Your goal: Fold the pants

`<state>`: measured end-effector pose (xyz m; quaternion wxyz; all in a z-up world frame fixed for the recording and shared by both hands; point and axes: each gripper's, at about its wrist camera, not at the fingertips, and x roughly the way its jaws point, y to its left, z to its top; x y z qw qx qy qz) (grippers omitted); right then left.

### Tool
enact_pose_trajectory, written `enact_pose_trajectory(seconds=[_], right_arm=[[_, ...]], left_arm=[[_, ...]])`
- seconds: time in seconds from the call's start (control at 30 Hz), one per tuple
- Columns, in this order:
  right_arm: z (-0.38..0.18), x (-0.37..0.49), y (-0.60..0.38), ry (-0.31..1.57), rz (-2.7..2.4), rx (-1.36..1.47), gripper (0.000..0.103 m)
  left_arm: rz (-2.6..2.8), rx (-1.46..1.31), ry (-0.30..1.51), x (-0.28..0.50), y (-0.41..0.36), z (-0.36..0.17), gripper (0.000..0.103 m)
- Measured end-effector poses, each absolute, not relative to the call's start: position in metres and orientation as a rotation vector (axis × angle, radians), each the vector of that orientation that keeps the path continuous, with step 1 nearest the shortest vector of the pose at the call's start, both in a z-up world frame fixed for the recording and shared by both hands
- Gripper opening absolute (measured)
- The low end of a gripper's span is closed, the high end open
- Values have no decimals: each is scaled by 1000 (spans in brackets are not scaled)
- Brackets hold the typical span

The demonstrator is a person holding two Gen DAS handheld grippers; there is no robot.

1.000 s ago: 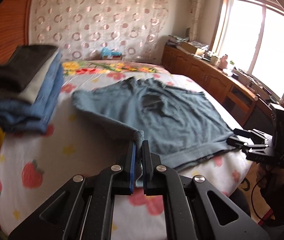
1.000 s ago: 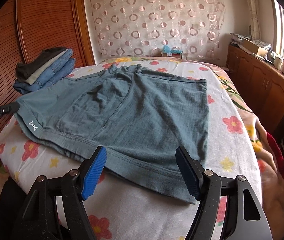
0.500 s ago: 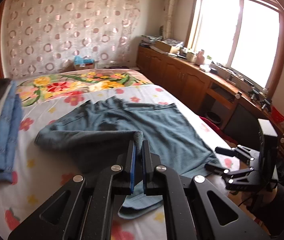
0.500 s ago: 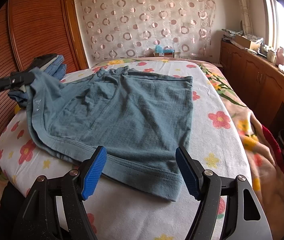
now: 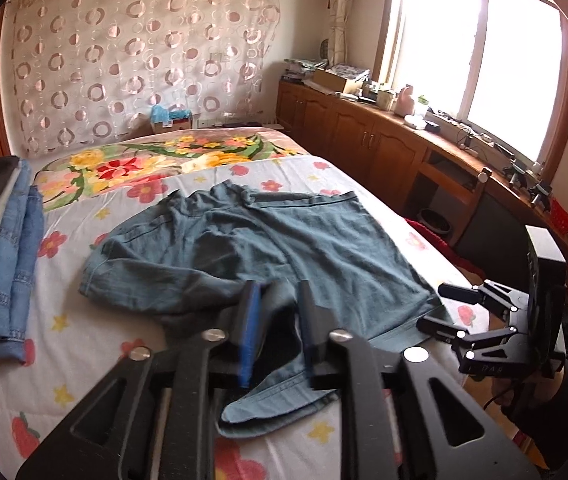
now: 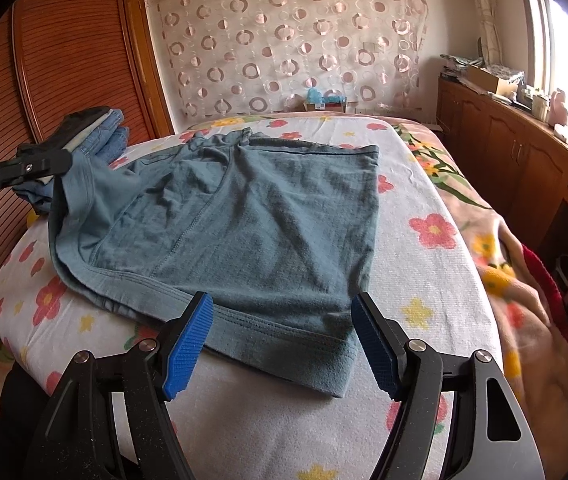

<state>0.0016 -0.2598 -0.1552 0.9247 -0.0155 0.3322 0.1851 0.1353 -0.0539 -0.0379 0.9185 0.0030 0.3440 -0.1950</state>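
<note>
From the left wrist view, the left gripper (image 5: 278, 304) has its jaws parted a little, with a fold of the blue-grey pants (image 5: 284, 240) lying in the gap between them; whether the pads actually press the cloth cannot be told. The pants lie across the flowered bedsheet (image 5: 84, 344), their left edge lifted and doubled toward the middle. A stack of folded clothes (image 5: 0, 248) sits on the bed at the left, just beside the pants. The right gripper (image 5: 440, 308) hovers at the right bed edge, touching or just above the hem corner. Wooden cabinets (image 5: 364, 148) run below the window (image 5: 484, 60) on the right.

From the right wrist view, the right gripper (image 6: 282, 344) stands wide open, its blue pads either side of the near hem of the pants (image 6: 264, 232), nothing clamped. At the left, the left gripper (image 6: 44, 164) holds up a corner of cloth near the stack of folded clothes (image 6: 96, 128). A pink blanket (image 6: 524, 280) drapes off the bed's right side.
</note>
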Motion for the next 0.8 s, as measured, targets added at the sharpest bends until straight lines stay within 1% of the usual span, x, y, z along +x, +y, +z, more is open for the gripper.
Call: enact_pose_trajectory(seconds=[0.03, 0.07, 0.1, 0.17, 0.2, 0.23, 0.6, 0.8], right_arm=[[-155, 2, -259, 682, 380, -33, 73], [-155, 2, -259, 683, 381, -33, 73], [-155, 2, -259, 683, 381, -33, 73], [-154, 2, -259, 682, 383, -33, 73], [-153, 2, -258, 682, 384, -34, 73], [-153, 2, -257, 681, 386, -37, 73], [-148, 4, -243, 664, 432, -60, 73], [-142, 9, -227, 647, 488, -69, 61]], left_arm=[[-389, -1, 704, 134, -50, -38, 38], [-379, -11, 697, 132, -46, -37, 44], [-378, -22, 689, 130, -41, -37, 53], [-365, -40, 682, 128, -31, -39, 65], [-361, -47, 682, 128, -27, -40, 77], [-357, -55, 683, 128, -22, -43, 82], [-267, -38, 819, 128, 11, -102, 82], [-263, -22, 835, 124, 9, -111, 82]])
